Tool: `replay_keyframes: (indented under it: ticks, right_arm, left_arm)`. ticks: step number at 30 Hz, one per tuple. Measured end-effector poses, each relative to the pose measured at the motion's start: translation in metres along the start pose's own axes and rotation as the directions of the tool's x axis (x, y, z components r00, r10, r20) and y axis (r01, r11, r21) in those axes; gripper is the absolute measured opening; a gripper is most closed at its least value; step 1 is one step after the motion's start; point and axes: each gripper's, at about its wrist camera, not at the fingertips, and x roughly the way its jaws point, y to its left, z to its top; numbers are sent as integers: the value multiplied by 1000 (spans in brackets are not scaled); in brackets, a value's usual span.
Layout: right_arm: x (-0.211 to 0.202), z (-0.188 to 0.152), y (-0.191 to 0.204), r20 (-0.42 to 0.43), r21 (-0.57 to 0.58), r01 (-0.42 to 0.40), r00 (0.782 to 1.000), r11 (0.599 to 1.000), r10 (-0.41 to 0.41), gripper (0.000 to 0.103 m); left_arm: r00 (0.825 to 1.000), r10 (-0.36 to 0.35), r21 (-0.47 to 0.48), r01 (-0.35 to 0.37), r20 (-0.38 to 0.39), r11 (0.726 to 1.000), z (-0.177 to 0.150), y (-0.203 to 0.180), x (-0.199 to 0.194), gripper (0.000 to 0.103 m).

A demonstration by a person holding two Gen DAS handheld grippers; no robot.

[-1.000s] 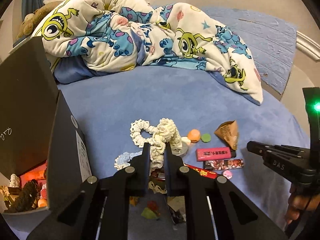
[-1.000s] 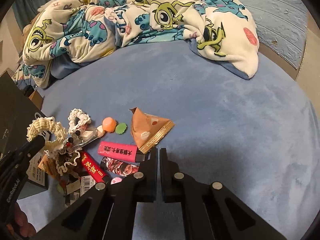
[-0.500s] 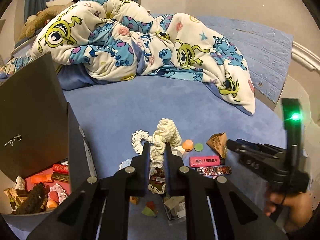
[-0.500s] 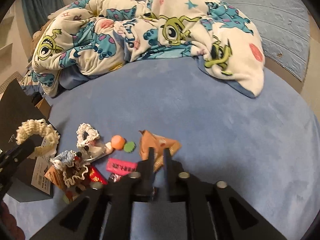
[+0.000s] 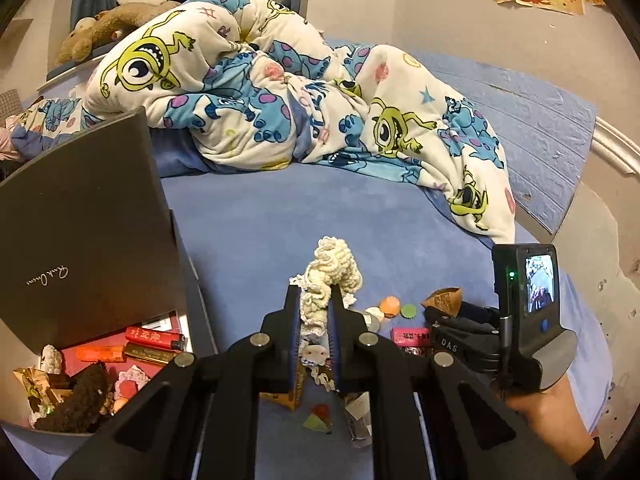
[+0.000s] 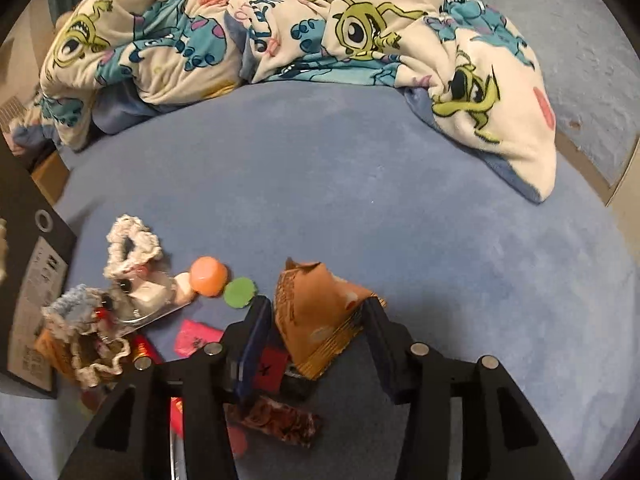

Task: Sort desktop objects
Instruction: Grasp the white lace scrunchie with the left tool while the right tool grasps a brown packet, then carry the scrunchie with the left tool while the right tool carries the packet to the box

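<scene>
My left gripper [image 5: 316, 300] is shut on a cream crocheted scrunchie [image 5: 332, 272] and holds it above the pile of small items on the blue bed. The open black box [image 5: 80, 216] with several sorted items stands at the left. My right gripper [image 6: 316, 312] is open, its fingers either side of an orange triangular snack packet [image 6: 316, 312] that lies on the bed. It also shows in the left wrist view [image 5: 444, 300]. Beside it lie an orange ball [image 6: 208, 276], a green disc [image 6: 240, 293], a pink packet [image 6: 196, 336] and a white scrunchie [image 6: 132, 244].
A bundled cartoon-print blanket [image 5: 280, 92] lies across the back of the bed. The black box's side [image 6: 24, 280] is at the left in the right wrist view. More wrappers and a lace-trimmed item [image 6: 88, 336] lie at the lower left.
My left gripper has lifted the cream scrunchie up and toward the box. My right gripper has opened and moved forward around the orange packet.
</scene>
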Motion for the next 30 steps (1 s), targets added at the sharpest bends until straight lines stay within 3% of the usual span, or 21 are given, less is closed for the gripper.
replay_keyframes:
  ticks: [6,11,20,30]
  right_arm:
    - [1,0,3,4,-10,27,1000,1000,-27,35]
    - [-9,2,1,16,15,12,1000,1000,-12,31]
    - [-54,13,4,85,40,-38,996,998,34,30]
    - [-99,26,70,143,-98,-102,983,990,115,30]
  left_arm:
    - [1000,1,-10,-1,13,1000,2,3,-8,12]
    - [999,13,-27,-12,29,1000,5,10,-16,12]
    - [998,35,-63,-31,53,998,11,25,-32,12]
    - [993,104,-126,-97,52,987,10,64,-51,12]
